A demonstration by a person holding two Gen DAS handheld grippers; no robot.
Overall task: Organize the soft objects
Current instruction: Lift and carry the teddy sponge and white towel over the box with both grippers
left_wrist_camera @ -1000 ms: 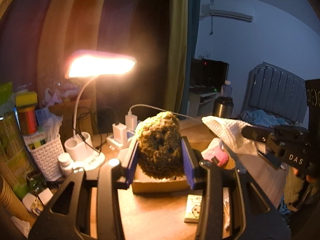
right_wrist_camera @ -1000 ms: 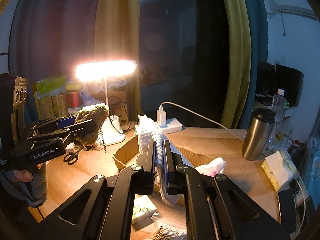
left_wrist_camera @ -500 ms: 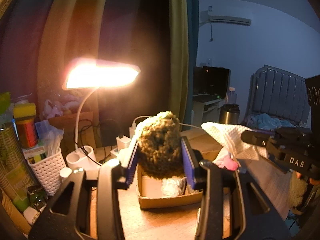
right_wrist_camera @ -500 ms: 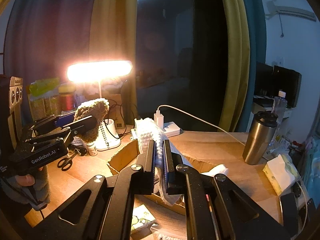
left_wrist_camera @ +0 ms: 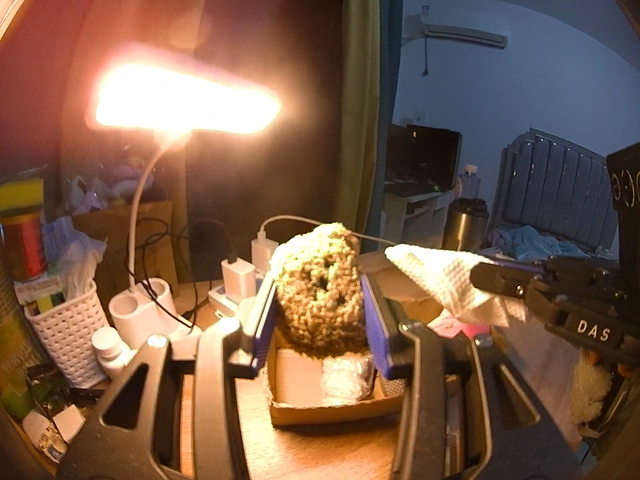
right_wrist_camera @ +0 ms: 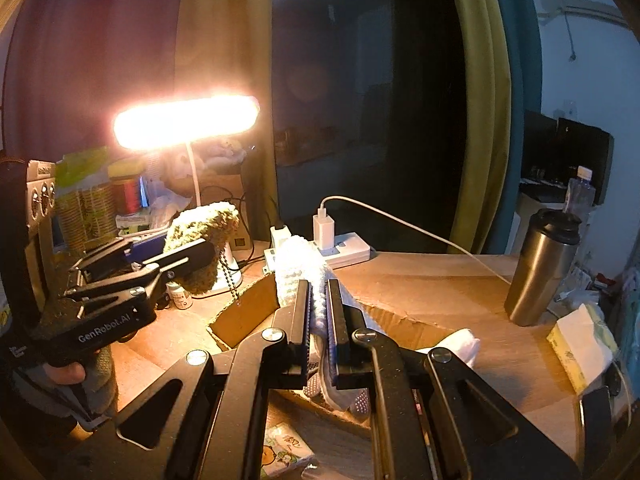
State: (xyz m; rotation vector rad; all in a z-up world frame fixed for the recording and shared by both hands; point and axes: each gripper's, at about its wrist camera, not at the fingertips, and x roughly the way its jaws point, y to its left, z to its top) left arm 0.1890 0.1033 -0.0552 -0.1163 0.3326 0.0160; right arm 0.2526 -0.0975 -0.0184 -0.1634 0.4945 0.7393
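Dim room, warm light from a lit desk lamp (left_wrist_camera: 184, 100) over my wooden bench (right_wrist_camera: 432, 280), dark curtains behind. From my left wrist view, the left gripper (left_wrist_camera: 320, 316) has its blue-padded fingers (left_wrist_camera: 262, 316) clamped on a brownish-green crocheted piece (left_wrist_camera: 320, 292), which I hold in the air above the open cardboard box (left_wrist_camera: 332, 412). Inside that box lies a crumpled white bundle (left_wrist_camera: 346, 374). My right gripper (right_wrist_camera: 319, 312) is pinched tight on a white knitted cloth (right_wrist_camera: 296, 264); its free end sticks up past the fingertips, above the near edge of the box. In the left view the same cloth juts out sideways from the right gripper, level with the crocheted piece and just to its right, not touching. A steel tumbler (right_wrist_camera: 544, 268) stands on the bench, well apart from the box. A white power strip (right_wrist_camera: 340, 248) sits behind it all.
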